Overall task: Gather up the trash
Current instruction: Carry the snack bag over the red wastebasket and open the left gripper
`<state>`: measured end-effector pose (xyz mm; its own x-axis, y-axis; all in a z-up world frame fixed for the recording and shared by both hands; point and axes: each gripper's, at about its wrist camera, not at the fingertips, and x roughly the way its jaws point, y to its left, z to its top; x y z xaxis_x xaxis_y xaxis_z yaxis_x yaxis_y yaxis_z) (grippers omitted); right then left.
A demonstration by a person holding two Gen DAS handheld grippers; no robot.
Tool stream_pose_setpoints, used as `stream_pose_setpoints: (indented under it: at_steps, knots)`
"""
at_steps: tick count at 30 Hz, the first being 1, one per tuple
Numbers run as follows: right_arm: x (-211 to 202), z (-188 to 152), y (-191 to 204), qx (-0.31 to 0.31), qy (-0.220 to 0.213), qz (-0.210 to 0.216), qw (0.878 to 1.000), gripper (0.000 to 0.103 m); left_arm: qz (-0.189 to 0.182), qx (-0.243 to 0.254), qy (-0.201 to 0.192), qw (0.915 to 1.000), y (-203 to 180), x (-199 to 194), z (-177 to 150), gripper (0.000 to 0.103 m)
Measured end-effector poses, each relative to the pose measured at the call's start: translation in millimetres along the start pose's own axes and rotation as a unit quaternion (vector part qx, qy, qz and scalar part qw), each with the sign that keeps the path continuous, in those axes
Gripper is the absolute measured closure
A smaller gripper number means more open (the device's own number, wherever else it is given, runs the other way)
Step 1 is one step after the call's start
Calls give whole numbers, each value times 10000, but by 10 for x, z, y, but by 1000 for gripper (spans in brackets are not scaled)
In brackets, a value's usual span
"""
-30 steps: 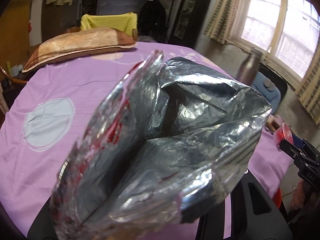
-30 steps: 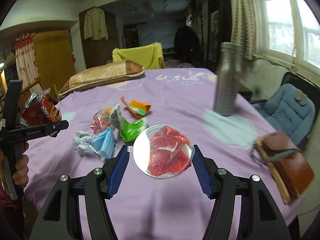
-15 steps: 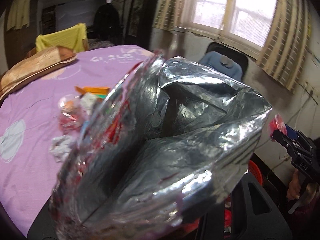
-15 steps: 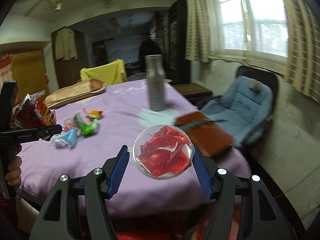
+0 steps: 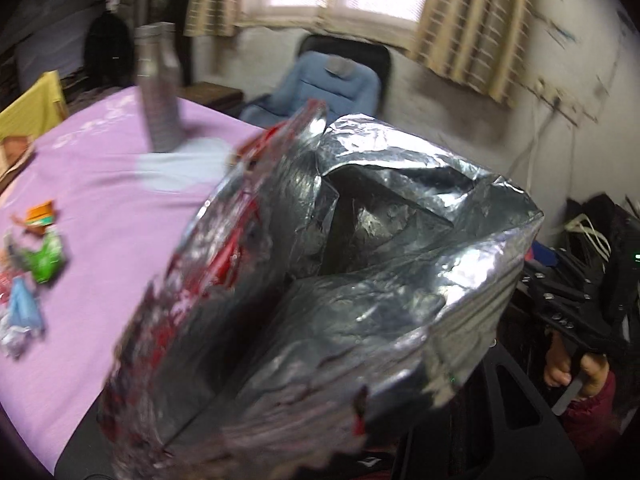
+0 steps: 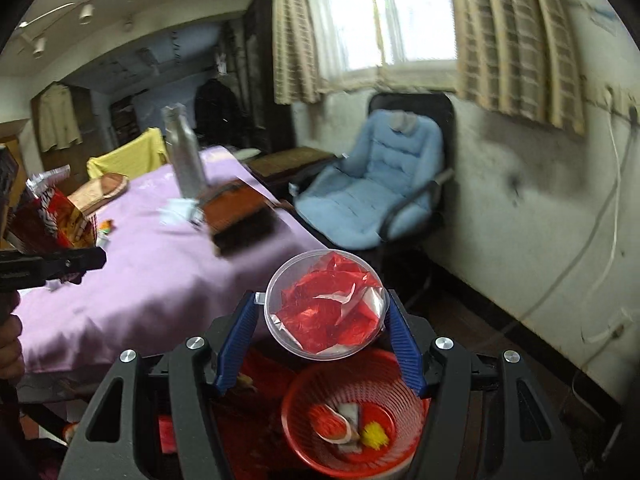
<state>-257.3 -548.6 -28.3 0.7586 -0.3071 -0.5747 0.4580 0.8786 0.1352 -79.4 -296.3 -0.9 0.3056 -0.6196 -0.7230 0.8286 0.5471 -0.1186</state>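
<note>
The right gripper is clamping a clear plastic cup stuffed with red wrapper between its blue pads, just above the red mesh bin on the floor. The left gripper is carrying an opened foil snack bag; its fingers are hidden behind the foil, but the bag sitting steady suggests they are probably pinched on it. More litter is lying on the purple tablecloth, well away from the bin.

To drop cleanly, the person is best centring the cup over the bin's mouth and lowering it near the rim before spreading the jaws. The light cup could otherwise bounce out.
</note>
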Motion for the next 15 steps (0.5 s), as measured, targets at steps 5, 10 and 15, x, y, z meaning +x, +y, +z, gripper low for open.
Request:
stream_pose_setpoints:
  at_steps: [5,10,15]
  knots:
    - [383,-269,-408,420,550,-46,9976,35,-221,299,433,9984,-404,464,47,60]
    - [522,-425,-765,1113,642,165,9916,23,-384,656,827,9937,-753,853,22,60]
    - [409,-475,-1017,1489,367,60,9882,23,-631,963,1202,9860,-1068,1208,-24,60]
